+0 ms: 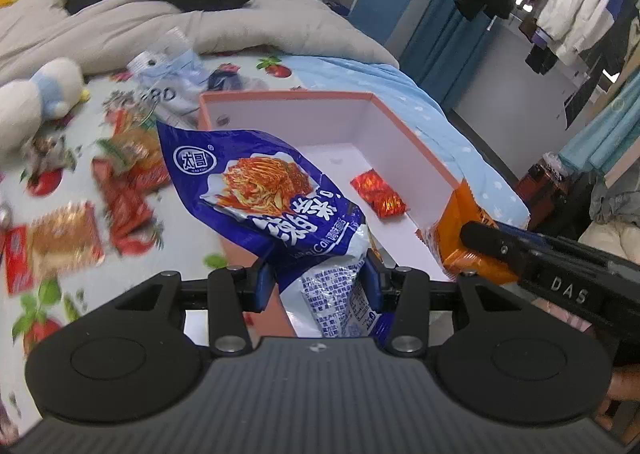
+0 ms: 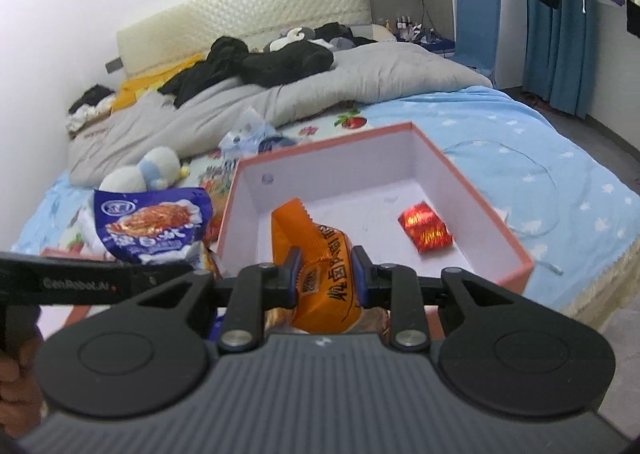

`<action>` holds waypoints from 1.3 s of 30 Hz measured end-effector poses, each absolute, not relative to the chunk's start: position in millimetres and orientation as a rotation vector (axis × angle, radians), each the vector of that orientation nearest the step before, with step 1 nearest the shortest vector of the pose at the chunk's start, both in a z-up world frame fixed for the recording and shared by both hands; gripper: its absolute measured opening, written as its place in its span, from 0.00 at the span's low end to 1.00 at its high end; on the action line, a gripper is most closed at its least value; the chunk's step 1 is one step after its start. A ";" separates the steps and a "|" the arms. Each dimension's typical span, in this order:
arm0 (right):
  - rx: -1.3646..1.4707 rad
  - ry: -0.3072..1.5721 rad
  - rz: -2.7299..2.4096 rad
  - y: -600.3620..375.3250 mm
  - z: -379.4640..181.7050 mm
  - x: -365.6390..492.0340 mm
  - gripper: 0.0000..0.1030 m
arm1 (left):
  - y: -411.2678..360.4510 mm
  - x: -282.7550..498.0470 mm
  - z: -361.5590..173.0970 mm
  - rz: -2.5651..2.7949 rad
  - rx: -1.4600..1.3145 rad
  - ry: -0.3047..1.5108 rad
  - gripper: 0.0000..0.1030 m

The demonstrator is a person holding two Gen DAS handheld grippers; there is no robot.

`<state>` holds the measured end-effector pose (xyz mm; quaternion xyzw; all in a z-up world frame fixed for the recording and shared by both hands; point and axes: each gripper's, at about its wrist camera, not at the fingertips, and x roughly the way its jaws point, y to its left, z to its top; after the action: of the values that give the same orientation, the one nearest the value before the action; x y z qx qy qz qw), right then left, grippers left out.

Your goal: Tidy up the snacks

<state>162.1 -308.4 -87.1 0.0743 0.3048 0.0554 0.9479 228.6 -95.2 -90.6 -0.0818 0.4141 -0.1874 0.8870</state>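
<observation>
Bed (image 2: pixel 520 142): soft, uneven. Box (image 2: pixel 472 190): stiff card, square, pink rim, could tip if bumped. Left gripper (image 1: pixel 316 286) clamps blue bag (image 1: pixel 256 190), crinkly, floppy, over near wall; may snag. Right gripper (image 2: pixel 326 278) pinches orange packet (image 2: pixel 316 254), slick. Red foil packet (image 2: pixel 425 232) already inside.

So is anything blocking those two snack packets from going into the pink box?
Nothing visible. The box is open-topped and holds only a small red packet. The right gripper holds the orange packet over it, the left gripper the blue packet at its edge.
</observation>
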 end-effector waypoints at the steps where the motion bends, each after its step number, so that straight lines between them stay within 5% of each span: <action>1: 0.160 0.619 0.108 -311.4 -87.4 167.8 0.28 | -97.9 238.1 -91.7 -0.395 -0.168 0.862 0.48; 16: 0.167 0.729 0.081 -326.3 -138.3 257.0 0.24 | -125.7 340.8 -135.4 -0.431 -0.162 0.953 0.49; 22: 0.175 0.759 0.076 -329.0 -153.2 270.1 0.24 | -123.8 354.3 -142.6 -0.426 -0.163 0.944 0.65; 23: 0.178 0.761 0.076 -328.8 -153.5 270.1 0.24 | -123.3 354.1 -141.9 -0.416 -0.157 0.941 0.73; 39: 0.189 0.666 0.102 -308.4 -101.4 196.7 0.24 | -87.2 261.4 -76.1 -0.381 -0.178 0.817 0.73</action>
<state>196.7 -308.4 -101.4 0.0924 0.3261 0.0500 0.9395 261.4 -87.2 -76.1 -0.0858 0.3945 -0.1839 0.8962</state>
